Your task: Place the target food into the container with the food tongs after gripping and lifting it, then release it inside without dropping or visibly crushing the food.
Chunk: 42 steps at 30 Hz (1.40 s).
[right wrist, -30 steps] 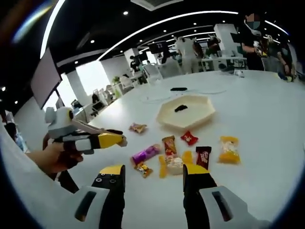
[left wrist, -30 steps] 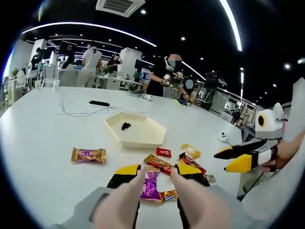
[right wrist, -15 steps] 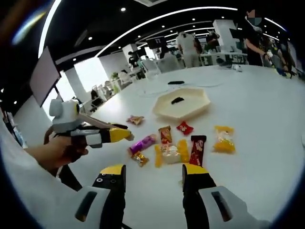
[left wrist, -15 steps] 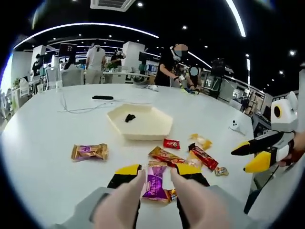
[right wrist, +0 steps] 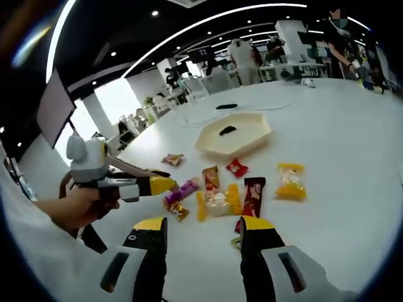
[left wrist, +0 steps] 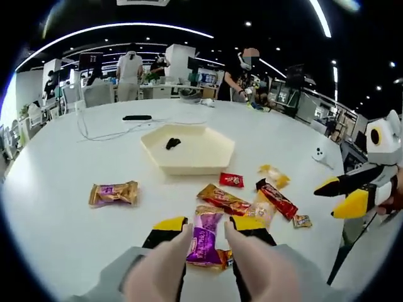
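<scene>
A purple-wrapped candy (left wrist: 204,236) lies on the white table between the tips of pale food tongs (left wrist: 187,229). The tong arms run along the inside of my left gripper (left wrist: 208,224), which is shut on them. I cannot tell whether the tips touch the candy. The cream hexagonal tray (left wrist: 208,157) sits beyond, with one small dark piece (left wrist: 171,143) in it. In the right gripper view, the left gripper (right wrist: 165,182) points at the purple candy (right wrist: 182,189), with the tray (right wrist: 249,135) further back. My right gripper (right wrist: 201,226) is open and holds nothing. The right gripper (left wrist: 340,194) hovers at the table's edge.
Wrapped sweets lie scattered: a gold one (left wrist: 113,193), a small red one (left wrist: 232,180), a dark red bar (left wrist: 276,199), a yellow bag (right wrist: 289,182). A black remote (left wrist: 136,117) and a cable lie far back. People stand at desks behind.
The left gripper view has closed in slightly on the purple candy, which now sits more squarely between the tong tips. The right gripper has drifted a little; its jaws stay apart.
</scene>
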Available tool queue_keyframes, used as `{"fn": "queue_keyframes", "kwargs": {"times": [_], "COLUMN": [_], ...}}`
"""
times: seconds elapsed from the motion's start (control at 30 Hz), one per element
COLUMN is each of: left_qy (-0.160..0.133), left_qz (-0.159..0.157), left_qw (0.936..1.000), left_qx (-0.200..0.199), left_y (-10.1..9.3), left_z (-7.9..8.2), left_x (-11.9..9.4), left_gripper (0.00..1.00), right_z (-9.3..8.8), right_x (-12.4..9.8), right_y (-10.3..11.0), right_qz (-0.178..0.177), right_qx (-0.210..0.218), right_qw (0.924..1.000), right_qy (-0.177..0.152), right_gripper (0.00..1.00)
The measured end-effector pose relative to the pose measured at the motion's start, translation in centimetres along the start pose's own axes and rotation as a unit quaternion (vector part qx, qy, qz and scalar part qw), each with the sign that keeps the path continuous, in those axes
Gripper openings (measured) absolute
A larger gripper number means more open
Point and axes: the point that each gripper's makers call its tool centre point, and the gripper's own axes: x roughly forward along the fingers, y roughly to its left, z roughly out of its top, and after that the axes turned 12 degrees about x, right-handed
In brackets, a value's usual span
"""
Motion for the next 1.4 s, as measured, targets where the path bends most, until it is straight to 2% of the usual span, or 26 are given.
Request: {"fn": "queue_keyframes", "kwargs": {"times": [0.17,0.27,0.5,0.73,0.97,1.03,1.4], "left_qy": [0.007,0.014,0.021,0.039,0.035,0.034,0.029], "left_qz": [0.0,0.005,0.003,0.01,0.011,0.01,0.008], "left_qw": [0.9999,0.9998,0.9998,0.9989,0.9975,0.996,0.9959], "left_qx": [-0.01,0.011,0.002,0.026,0.06,0.081,0.085], "left_y": [0.1,-0.1,-0.3,-0.5,-0.1,0.0,0.5], "left_z": [-0.2,-0.2,-0.3,-1.1,-1.7,-1.9,-2.1], "left_x": [0.3,0.7,1.0,1.3,1.7,1.9,2.2], "left_gripper": [0.25,0.25,0.25,0.26,0.24,0.23,0.17], "right_z": [0.0,0.1,0.3,0.1,-0.1,-0.1,0.3], "right_x": [0.2,0.3,0.3,0.2,0.3,0.3,0.4], "right_y": [0.0,-0.1,-0.3,-0.7,-0.6,-0.7,-0.8], "right_qz": [0.006,0.007,0.008,0.006,0.007,0.006,0.002], "right_qx": [0.007,0.008,0.011,0.02,0.022,0.023,0.029], "right_qw": [0.9999,0.9999,0.9998,0.9997,0.9996,0.9996,0.9996], "right_qy": [0.006,0.009,0.011,0.015,0.017,0.016,0.005], "right_gripper": [0.46,0.46,0.45,0.44,0.44,0.44,0.43]}}
